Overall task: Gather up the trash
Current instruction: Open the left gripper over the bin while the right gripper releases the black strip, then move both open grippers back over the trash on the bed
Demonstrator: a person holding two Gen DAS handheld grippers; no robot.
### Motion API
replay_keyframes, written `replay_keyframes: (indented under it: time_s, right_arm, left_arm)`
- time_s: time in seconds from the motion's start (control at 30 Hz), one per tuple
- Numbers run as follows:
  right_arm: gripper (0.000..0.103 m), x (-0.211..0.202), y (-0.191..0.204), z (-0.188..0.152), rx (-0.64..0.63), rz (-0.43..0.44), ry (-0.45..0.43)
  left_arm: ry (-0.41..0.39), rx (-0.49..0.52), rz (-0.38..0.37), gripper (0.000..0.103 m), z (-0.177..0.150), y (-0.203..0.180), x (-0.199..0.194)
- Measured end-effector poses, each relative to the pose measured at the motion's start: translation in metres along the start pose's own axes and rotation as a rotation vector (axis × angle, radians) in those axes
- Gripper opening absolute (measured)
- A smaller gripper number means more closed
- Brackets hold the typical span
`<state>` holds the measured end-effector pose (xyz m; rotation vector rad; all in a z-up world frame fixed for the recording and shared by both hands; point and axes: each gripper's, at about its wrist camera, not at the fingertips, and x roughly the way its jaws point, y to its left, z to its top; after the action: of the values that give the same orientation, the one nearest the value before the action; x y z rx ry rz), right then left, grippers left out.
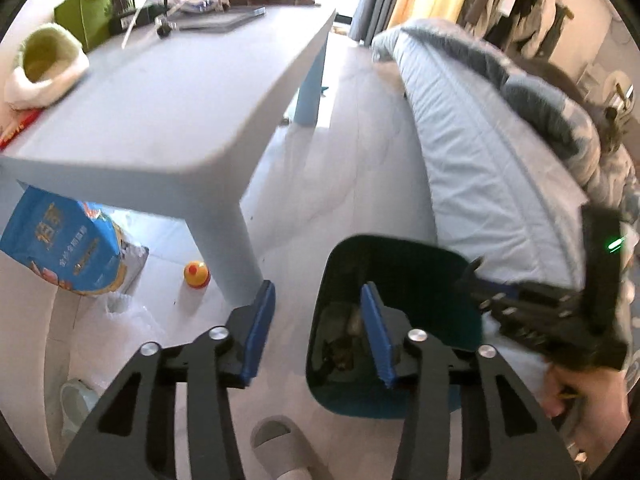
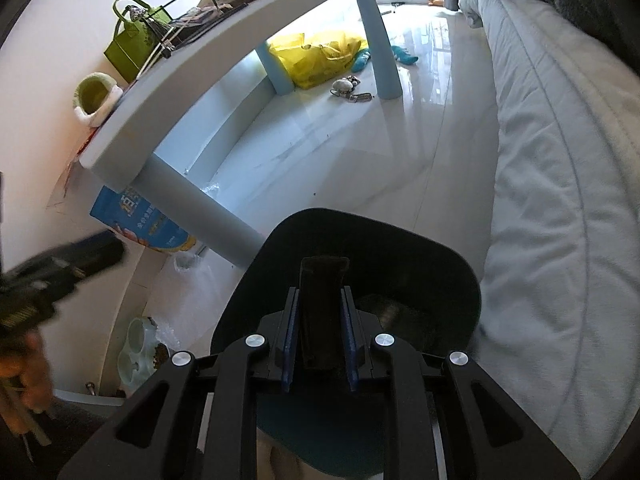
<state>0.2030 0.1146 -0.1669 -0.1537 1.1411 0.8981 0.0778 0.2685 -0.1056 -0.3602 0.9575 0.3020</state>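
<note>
A dark teal trash bin (image 1: 420, 280) stands on the floor between the table and the bed, with brownish scraps (image 1: 344, 344) at its bottom. My left gripper (image 1: 316, 296) hangs open over the bin's near left rim, nothing between its blue pads (image 1: 260, 320). My right gripper (image 2: 320, 292) is shut on a dark, flat, oblong piece of trash (image 2: 323, 280), held upright over the mouth of the bin (image 2: 400, 248). In the left wrist view the right gripper (image 1: 478, 276) shows blurred at the bin's right edge, carried by a hand (image 1: 580, 392).
A pale blue table (image 1: 160, 120) stands to the left, its leg (image 1: 236, 256) near the bin; the bed (image 1: 480, 160) runs along the right. On the floor lie a blue bag (image 1: 60, 248), a yellow-red toy (image 1: 196, 274), a slipper (image 1: 280, 444), a yellow bag (image 2: 320, 56) and pet bowls (image 2: 140, 344).
</note>
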Motion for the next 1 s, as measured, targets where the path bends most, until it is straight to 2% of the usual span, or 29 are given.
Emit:
replay_keyframes:
  time_s: [0.23, 0.53, 0.57, 0.63, 0.67, 0.77, 0.83, 0.9, 0.93, 1.0]
  right_arm:
    - [0.020, 0.019, -0.004, -0.007, 0.025, -0.005, 0.035]
    - [0.021, 0.040, 0.000, -0.016, 0.026, -0.035, 0.071]
    - [0.024, 0.040, 0.001, -0.017, 0.021, -0.051, 0.070]
    - [0.057, 0.040, 0.002, -0.017, 0.013, -0.076, 0.064]
    - [0.060, 0.039, 0.002, -0.017, 0.016, -0.079, 0.059]
    - [0.062, 0.038, -0.002, -0.017, 0.042, -0.048, 0.062]
    - [0.067, 0.035, -0.002, -0.015, 0.041, -0.055, 0.053]
    - [0.072, 0.030, 0.001, -0.013, 0.038, -0.056, 0.040]
    - [0.072, 0.027, 0.002, -0.012, 0.036, -0.055, 0.031]
    - [0.073, 0.019, 0.004, -0.010, 0.031, -0.054, 0.014]
  left_arm:
    - [-0.096, 0.110, -0.027, 0.046, 0.013, -0.033, -0.036]
    - [-0.193, 0.198, -0.114, 0.049, 0.021, -0.070, -0.072]
    - [-0.198, 0.194, -0.129, 0.049, 0.023, -0.074, -0.075]
    - [-0.206, 0.194, -0.143, 0.049, 0.025, -0.080, -0.080]
    - [-0.212, 0.202, -0.145, 0.051, 0.025, -0.084, -0.082]
    - [-0.227, 0.241, -0.128, 0.054, 0.024, -0.095, -0.089]
    - [-0.237, 0.257, -0.114, 0.057, 0.023, -0.100, -0.093]
    - [-0.256, 0.257, -0.092, 0.067, 0.023, -0.101, -0.097]
    - [-0.267, 0.256, -0.086, 0.069, 0.022, -0.101, -0.100]
    - [-0.291, 0.253, -0.071, 0.080, 0.023, -0.104, -0.107]
